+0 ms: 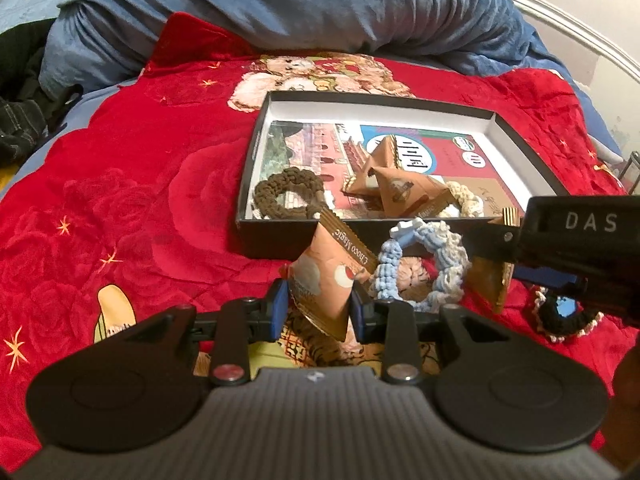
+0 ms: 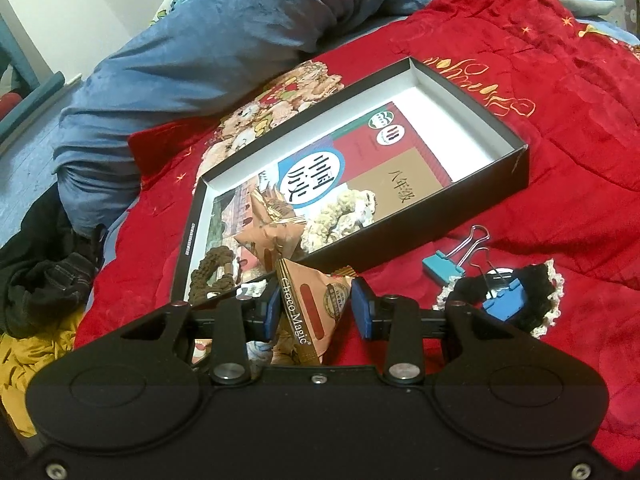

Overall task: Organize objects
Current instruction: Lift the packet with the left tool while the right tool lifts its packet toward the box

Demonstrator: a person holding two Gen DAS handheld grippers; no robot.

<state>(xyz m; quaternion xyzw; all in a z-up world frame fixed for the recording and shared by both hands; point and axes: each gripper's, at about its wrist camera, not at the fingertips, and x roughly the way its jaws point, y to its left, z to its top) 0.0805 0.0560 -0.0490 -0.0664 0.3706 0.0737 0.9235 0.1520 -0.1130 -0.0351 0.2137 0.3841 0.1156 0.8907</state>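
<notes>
My left gripper (image 1: 320, 302) is shut on a tan Choco Magic snack packet (image 1: 332, 272), held just in front of a shallow black box (image 1: 272, 240). My right gripper (image 2: 316, 308) is shut on a second Choco Magic packet (image 2: 308, 308) near the box's near corner (image 2: 188, 240). In the box lie a picture book (image 2: 360, 160), a brown scrunchie (image 1: 288, 196), a cream scrunchie (image 2: 344, 212) and two more packets (image 1: 396, 184). A blue-and-white scrunchie (image 1: 420, 264) lies in front of the box. The right gripper's black body shows at the right edge of the left wrist view.
Everything rests on a red blanket (image 1: 140, 180) on a bed, with a bunched blue duvet (image 1: 280, 8) behind the box. Right of the box lie a light blue binder clip (image 2: 444, 266) and a black scrunchie (image 2: 536, 296) with a blue clip (image 2: 500, 302) on it. Dark clothes (image 2: 48, 280) lie at the left.
</notes>
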